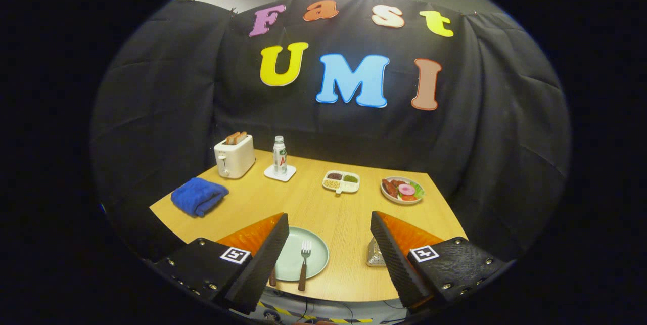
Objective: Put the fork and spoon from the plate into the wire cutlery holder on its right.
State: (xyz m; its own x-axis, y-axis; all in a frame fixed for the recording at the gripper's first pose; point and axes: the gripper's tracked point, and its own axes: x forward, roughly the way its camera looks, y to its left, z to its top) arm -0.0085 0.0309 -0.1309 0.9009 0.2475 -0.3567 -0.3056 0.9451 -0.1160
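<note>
The claw (pixel 329 244) hangs above the near edge of the wooden counter (pixel 349 214) with its two fingers (pixel 270 254) spread wide apart and nothing between them but open air.

In the gap between the fingers, slightly toward the left one, lies a pale green plate (pixel 313 251). A fork (pixel 304 262) with a dark handle rests on the plate, tines pointing toward 12 o'clock and the handle reaching over the plate's near rim. Another dark handle (pixel 273 278), probably the spoon's, peeks out at the plate's 7 o'clock, mostly hidden behind the left finger; its bowl cannot be seen.

At the plate's 3 o'clock, apart from it, stands the wire cutlery holder (pixel 375 257), partly covered by the right finger; whether anything is inside cannot be told.

Farther across the counter from the plate: a folded blue cloth (pixel 198 196) at 10 o'clock, a white toaster (pixel 234 157) with two slices of toast in its slots at 11 o'clock, a bottle (pixel 279 155) upright on a white coaster (pixel 279 173) just right of the toaster, a divided dish (pixel 341 182) of beans or grains at 12 o'clock, and a plate of toy food (pixel 402 190) at 1 o'clock.
</note>
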